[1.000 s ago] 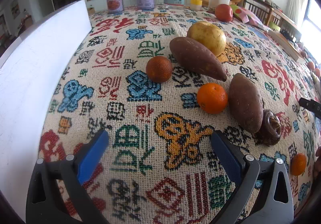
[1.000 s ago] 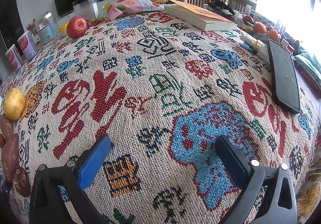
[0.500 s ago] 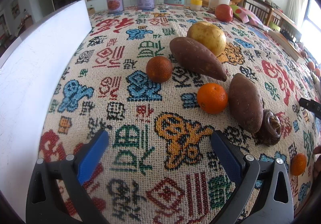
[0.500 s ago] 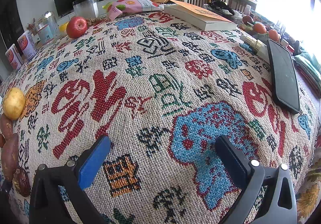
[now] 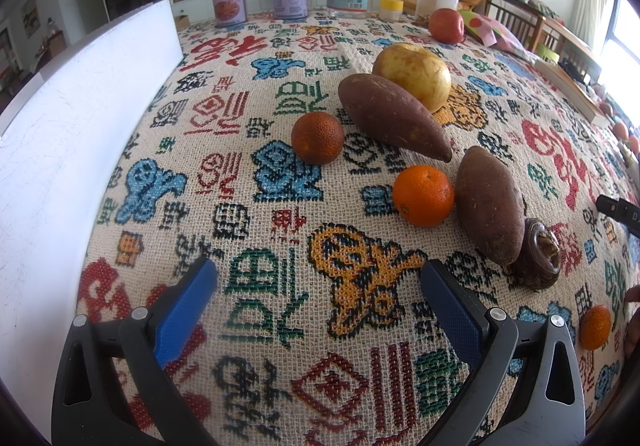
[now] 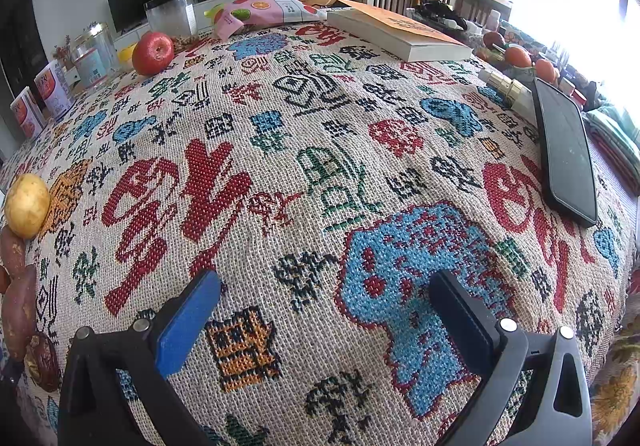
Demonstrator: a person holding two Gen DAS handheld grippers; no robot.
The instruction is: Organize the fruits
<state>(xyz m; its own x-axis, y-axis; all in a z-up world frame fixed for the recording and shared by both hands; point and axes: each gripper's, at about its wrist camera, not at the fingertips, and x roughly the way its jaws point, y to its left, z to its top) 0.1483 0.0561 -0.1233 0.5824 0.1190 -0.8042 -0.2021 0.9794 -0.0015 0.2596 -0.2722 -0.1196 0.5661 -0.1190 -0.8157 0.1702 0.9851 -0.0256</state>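
Left gripper (image 5: 318,288): two black moulded arms with triangular cut-outs near the base, each carrying two round silver screw heads on its upper edge. Fingers (image 5: 185,308) faced with blue pads; smooth face at 9 o'clock, finely textured darker face at 3 o'clock.

Right gripper (image 6: 326,302): same black frame, same cut-outs, same paired silver screws. Blue pad (image 6: 188,322) at 9 o'clock; the pad at 3 o'clock seen edge-on, dark and ribbed.
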